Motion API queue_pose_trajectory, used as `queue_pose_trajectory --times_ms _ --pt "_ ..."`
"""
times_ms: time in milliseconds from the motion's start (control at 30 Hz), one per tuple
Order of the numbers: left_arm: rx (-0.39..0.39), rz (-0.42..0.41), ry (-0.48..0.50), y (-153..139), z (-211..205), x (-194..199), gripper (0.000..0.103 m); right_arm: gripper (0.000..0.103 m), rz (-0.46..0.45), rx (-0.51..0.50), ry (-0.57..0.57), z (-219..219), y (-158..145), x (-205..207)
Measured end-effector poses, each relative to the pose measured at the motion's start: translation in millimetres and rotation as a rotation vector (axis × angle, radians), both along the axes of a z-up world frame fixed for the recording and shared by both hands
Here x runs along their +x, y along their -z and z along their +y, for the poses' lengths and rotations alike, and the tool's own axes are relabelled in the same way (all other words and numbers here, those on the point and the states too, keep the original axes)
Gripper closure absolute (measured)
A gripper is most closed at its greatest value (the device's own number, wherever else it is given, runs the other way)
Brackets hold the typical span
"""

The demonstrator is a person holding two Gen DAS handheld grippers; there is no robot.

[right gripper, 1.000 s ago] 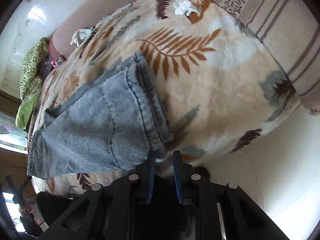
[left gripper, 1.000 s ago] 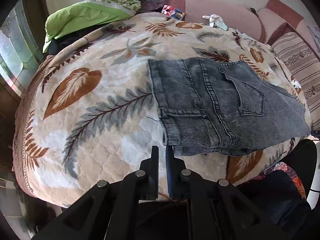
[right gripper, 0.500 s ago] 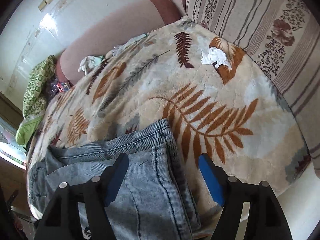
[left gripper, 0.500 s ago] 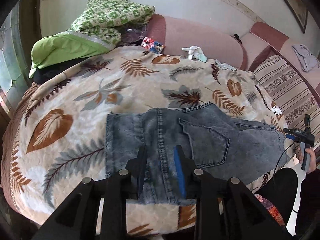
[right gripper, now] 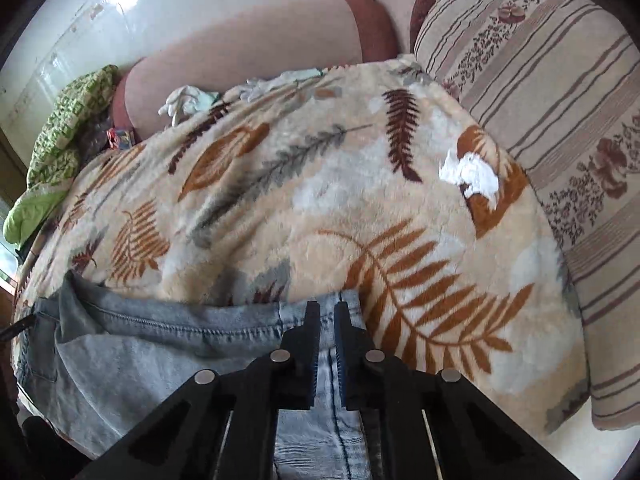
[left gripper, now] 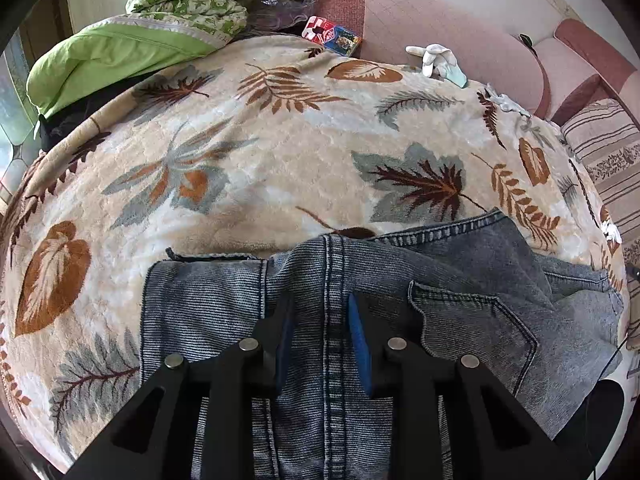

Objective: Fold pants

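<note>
Left gripper (left gripper: 320, 320) hangs over the pants (left gripper: 400, 320) with its jaws a narrow way apart, one blue pad on each side of the raised double seam; whether the pads pinch the denim I cannot tell. Right gripper (right gripper: 327, 320) is closed tight over the pants' far edge, with a strip of pale denim showing between its pads. Folded pants lie at the near side of a leaf-patterned blanket (left gripper: 280, 168), a green quilt (left gripper: 120, 52) at the far left and a striped cushion (right gripper: 540, 100) on the right
</note>
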State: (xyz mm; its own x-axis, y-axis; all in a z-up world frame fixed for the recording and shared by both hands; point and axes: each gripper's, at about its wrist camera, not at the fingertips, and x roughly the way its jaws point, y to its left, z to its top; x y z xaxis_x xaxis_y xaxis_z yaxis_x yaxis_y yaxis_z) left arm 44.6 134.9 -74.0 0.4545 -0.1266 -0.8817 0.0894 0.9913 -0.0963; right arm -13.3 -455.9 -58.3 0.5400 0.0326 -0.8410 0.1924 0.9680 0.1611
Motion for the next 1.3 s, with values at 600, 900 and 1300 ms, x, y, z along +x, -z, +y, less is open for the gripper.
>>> queue_pose_trajectory --times_ms 600,900,1300 --pt "0.078 -0.021 0.008 11.5 -1.8 -29.9 0.078 0.09 -0.049 0.386 0.107 -57.4 11.7 -43.5" --pt "0.069 -0.11 0.038 -28.5 -15.8 -49.7 0.079 0.09 0.089 0.364 0.016 -23.4 44.5 -23.3" --pt "0.063 -0.149 0.208 -46.8 -77.0 -50.1 0.041 0.001 -0.174 0.292 0.029 -30.6 -4.5 -57.1"
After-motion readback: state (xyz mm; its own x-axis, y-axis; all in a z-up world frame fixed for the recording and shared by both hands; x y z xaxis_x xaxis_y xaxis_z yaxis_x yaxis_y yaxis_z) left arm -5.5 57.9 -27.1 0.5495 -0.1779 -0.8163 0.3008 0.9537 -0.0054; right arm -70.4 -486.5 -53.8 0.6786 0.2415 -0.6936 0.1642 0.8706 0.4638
